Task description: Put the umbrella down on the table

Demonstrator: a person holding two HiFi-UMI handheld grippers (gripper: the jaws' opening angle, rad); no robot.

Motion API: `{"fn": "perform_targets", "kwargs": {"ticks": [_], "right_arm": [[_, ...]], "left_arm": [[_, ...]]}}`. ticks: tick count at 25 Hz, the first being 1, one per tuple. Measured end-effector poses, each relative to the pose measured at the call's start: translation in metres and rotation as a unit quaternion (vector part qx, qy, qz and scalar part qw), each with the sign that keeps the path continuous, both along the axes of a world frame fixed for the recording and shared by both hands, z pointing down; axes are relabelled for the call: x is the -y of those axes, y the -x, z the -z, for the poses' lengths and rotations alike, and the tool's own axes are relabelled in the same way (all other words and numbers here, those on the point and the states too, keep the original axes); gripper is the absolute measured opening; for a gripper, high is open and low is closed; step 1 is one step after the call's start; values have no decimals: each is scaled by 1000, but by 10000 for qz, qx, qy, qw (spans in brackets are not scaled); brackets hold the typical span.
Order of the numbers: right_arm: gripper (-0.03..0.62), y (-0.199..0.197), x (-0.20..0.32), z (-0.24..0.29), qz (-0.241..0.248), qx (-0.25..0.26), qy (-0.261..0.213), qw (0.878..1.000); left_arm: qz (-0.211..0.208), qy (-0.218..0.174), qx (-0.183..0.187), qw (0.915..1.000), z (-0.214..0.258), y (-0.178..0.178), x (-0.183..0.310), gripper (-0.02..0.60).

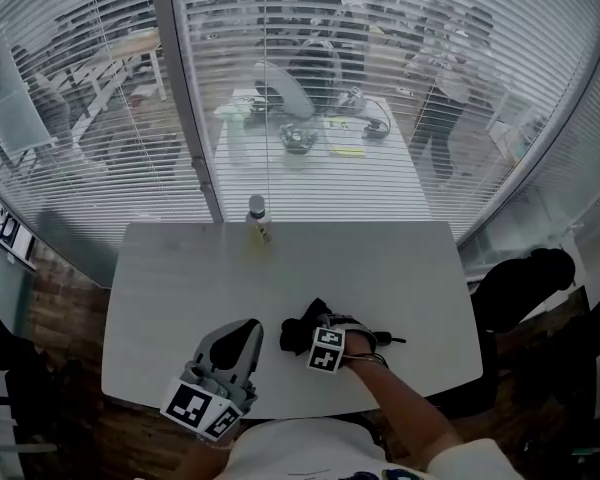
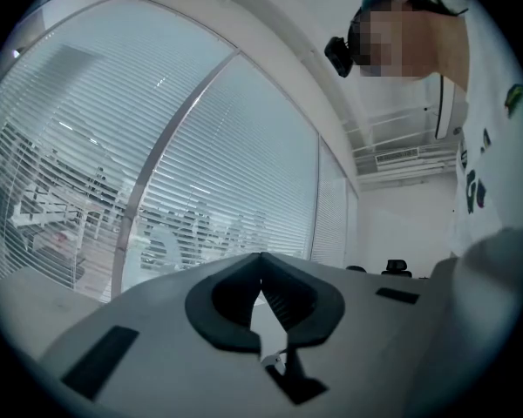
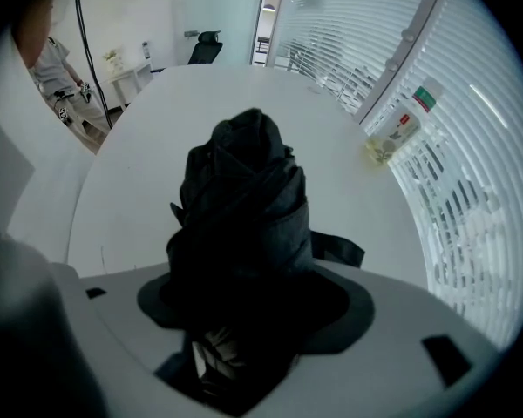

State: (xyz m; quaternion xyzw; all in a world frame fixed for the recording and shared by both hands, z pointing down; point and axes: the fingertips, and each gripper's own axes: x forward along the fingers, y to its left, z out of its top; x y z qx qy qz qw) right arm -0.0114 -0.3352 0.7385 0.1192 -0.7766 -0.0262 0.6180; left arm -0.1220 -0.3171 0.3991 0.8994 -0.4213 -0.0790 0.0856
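left gripper (image 1: 243, 330) is nearest, low over the front edge. tips together, nothing btwn them, idle. just beside it is the right gripper (image 1: 318, 336), pointing steeply down w/ the black folded fabric umbrella (image 1: 302, 328) in its jaws. in the right gripper view the jaws stand wide and the bundle fills the gap. pads look pressed on the fabric both sides, so i read it as grasping, prob lightly. umbrella runs out along the jaws toward the white rounded table (image 1: 380, 278), over its near part. far end is at or just off the top, can't tell contact.

handling (est.): light. soft cloth over a stiff shaft + ribs, so it squashes under the pads and the fabric may slide on the core. not fragile. best hold is mid bundle, where the black closure strap (image 3: 336, 251) cinches it, not the loose folds at the end. roundish, could roll once flat, so lay it on its side before letting go.

further out: small clear bottle w/ white cap (image 1: 257, 216) at the far table edge, well apart. beyond that, a glass wall w/ white slat blinds (image 1: 310, 88).
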Motion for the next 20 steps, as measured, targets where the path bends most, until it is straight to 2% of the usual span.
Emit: {"fn": "perform_targets", "kwargs": {"ticks": [7, 13, 17, 20], "right_arm": [[319, -9, -6, 26, -11, 200, -197, 9996], [313, -19, -8, 83, -438, 1058, -407, 9926], [280, -25, -3, 133, -899, 1892, -798, 9746], [259, -29, 3, 171, -1318, 2655, -1046, 9493]], "left_arm": [[-1, 32, -8, 10000, -2, -1, 0, 12], [-16, 7, 3, 10000, -2, -4, 0, 12], [-26, 16, -1, 10000, -3, -6, 2, 12], [-38, 36, 2, 10000, -4, -7, 4, 12]]}}
